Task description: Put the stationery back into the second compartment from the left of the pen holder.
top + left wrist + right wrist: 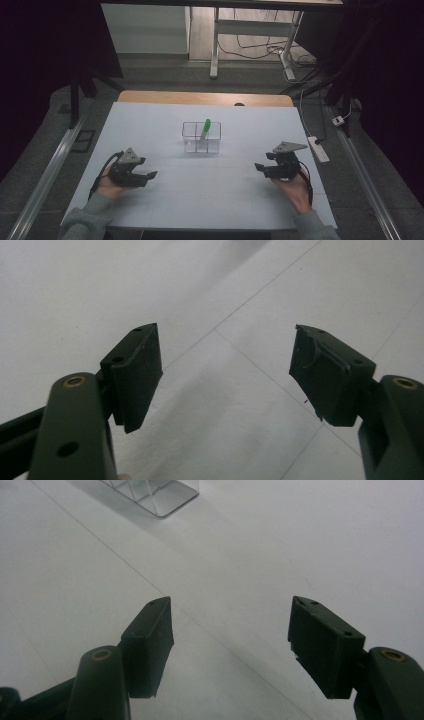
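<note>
1. High view, far left: the left gripper [150, 175] sits low over the white table [165, 200], held in the person's left hand [107, 187], grey sleeve [85, 220] below it, nose pointing toward the middle.
2. Left gripper view: its jaws stand wide apart with nothing between them, just bare white surface and thin seam lines underneath.
3. Centre of the table, a little toward the far side: a clear plastic box [201, 138] with dividers, and a green marker [205, 128] standing tilted inside it, top poking above the rim. I cannot tell which compartment holds it.
4. Box and marker are well apart from both grippers, roughly between them.
5. On the right: the right gripper [260, 168], in the right hand [292, 190], points inward.
6. Right gripper view: jaws spread wide, gripping nothing, the box corner [160, 497] visible up ahead at the top edge.
</note>
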The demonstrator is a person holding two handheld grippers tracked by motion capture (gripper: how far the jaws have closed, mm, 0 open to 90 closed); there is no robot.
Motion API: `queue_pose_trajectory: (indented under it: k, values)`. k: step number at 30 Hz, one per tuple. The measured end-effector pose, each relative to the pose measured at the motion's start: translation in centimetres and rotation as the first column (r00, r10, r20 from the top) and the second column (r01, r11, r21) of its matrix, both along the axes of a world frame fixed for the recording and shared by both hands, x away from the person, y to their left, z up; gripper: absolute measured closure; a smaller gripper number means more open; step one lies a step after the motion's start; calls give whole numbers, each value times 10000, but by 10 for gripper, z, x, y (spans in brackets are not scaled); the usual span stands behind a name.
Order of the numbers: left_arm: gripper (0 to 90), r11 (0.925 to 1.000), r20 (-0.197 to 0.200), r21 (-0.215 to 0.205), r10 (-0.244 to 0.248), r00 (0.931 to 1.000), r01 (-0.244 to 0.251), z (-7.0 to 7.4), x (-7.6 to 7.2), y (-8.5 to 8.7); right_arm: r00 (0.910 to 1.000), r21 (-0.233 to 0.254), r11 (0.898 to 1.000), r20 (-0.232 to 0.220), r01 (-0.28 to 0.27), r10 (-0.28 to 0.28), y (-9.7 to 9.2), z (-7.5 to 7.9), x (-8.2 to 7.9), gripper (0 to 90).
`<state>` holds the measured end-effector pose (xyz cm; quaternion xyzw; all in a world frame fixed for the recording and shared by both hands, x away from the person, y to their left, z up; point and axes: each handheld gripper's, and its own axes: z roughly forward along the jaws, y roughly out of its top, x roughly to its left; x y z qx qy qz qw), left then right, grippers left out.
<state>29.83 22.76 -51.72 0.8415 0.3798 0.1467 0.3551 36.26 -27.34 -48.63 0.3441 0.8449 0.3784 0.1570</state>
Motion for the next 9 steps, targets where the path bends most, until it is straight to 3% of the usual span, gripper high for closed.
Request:
queue_pose_trajectory:
  k: [9]
  values:
    - [283, 10000, 37, 7, 3, 10000, -3, 1, 0, 0, 10000, 23, 10000, 31, 16, -16, -4, -2, -3, 328]
